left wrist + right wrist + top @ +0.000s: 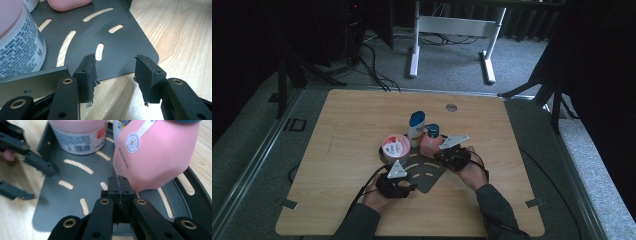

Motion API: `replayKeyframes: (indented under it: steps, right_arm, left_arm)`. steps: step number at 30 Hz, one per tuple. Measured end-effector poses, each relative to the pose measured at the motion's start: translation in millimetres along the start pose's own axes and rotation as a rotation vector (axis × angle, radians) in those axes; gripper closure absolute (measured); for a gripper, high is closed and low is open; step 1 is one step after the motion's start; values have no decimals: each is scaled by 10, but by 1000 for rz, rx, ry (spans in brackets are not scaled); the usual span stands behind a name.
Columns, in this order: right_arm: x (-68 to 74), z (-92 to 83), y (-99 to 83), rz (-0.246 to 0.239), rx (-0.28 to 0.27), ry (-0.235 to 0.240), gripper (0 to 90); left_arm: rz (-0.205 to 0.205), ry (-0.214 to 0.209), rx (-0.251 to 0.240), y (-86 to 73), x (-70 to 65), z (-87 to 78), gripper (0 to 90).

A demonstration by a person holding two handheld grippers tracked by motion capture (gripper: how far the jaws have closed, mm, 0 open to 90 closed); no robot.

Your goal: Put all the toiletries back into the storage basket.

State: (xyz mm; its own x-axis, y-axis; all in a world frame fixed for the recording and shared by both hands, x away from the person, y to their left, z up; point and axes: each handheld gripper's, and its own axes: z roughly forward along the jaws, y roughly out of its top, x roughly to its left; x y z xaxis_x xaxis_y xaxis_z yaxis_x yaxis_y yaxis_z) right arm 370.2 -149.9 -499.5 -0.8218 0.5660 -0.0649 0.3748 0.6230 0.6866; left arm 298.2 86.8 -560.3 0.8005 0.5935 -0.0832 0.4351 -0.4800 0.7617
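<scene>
Right under my right gripper, jaws pressed together on nothing, lies the dark slotted metal tray. On it, just ahead, stands the matte pink bottle, then the round white jar beyond. My left gripper gapes empty at the tray's rounded corner. I judge loading nearly done.

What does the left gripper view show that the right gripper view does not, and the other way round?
Left gripper view alone: the left gripper's own open jaws over the tray's rounded corner and the wooden table. Right gripper view alone: the right gripper shut with nothing between its jaws, beside the pink bottle's flower sticker. Both share the dark slotted tray and the pink-lidded jar.
</scene>
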Motion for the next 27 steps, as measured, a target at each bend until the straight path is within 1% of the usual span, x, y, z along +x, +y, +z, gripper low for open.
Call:
replayKeyframes:
  steps: [5, 7, 10, 15, 17, 19, 22, 27]
  right_arm:
    - [-60, 79, -38, 33, -16, -12, 900]
    - [-87, 85, -51, 51, -21, -10, 900]
    - [-97, 85, -53, 52, -24, -4, 900]
    - [-122, 82, -40, 58, -39, -10, 900]
    - [-137, 82, -33, 61, -43, -13, 900]
    - [-151, 86, -35, 62, -41, -6, 900]
    - [-133, 104, -61, 54, -34, 5, 900]
    - [-110, 169, -92, 50, -17, 9, 900]
  left_arm:
    - [0, -1, 1, -1, 2, 0, 519]
    - [-12, -3, -2, -2, 19, -4, 540]
    - [-32, -9, -8, -4, 39, -6, 571]
    - [-10, 4, -2, -3, 26, -5, 576]
    - [-12, 5, -3, -3, 28, -6, 584]
    - [-10, 6, -3, -3, 26, -5, 585]
    - [-13, 5, -3, -3, 27, -5, 587]
    - [-15, 11, -2, -3, 25, -6, 595]
